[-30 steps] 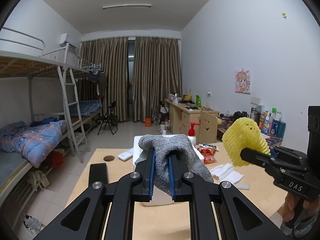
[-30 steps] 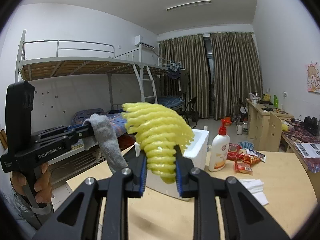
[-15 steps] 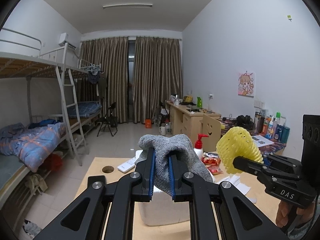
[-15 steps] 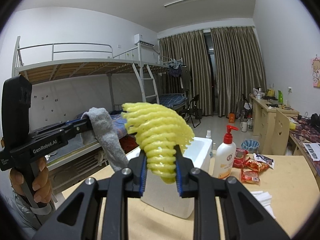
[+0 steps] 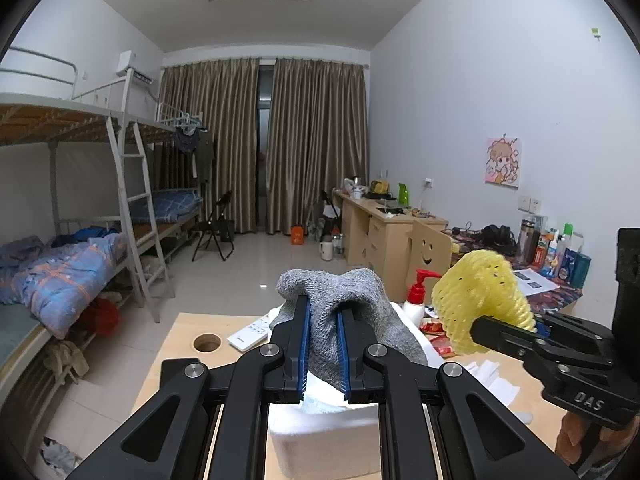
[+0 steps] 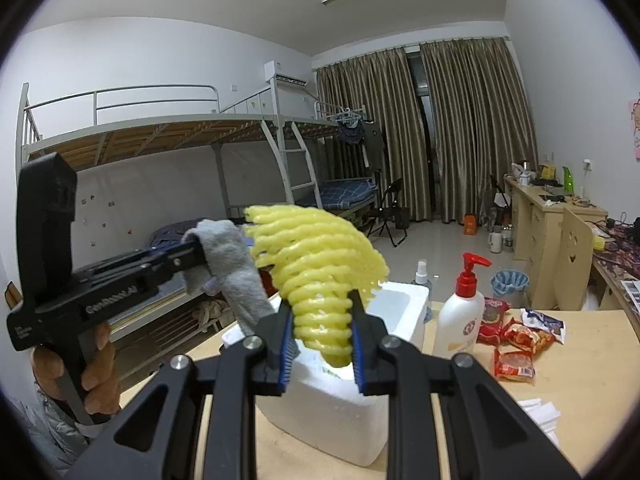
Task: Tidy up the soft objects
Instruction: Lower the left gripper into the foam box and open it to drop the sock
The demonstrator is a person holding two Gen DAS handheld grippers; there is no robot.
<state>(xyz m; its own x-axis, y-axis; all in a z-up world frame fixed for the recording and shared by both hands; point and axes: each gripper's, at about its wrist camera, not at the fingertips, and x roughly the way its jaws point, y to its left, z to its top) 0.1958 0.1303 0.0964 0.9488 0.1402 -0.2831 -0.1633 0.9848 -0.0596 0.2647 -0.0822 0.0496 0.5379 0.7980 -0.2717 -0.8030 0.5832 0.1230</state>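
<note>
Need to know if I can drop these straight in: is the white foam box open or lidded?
Open: the foam box shows a bare rim and hollow, no lid on top.

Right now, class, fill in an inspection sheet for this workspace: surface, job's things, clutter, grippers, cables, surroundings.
Surface: light wooden table with a round hole near its far corner.
Job's things: grey sock, yellow foam net, white foam box open on top.
Clutter: pump bottle, snack packets, white tissues, remote control.
Grippers: left gripper shut on grey sock; right gripper shut on yellow foam net; both raised by the box.
Cables: nothing seen on the table.
Surroundings: bunk bed, brown curtains, desks, folding chair.
</note>
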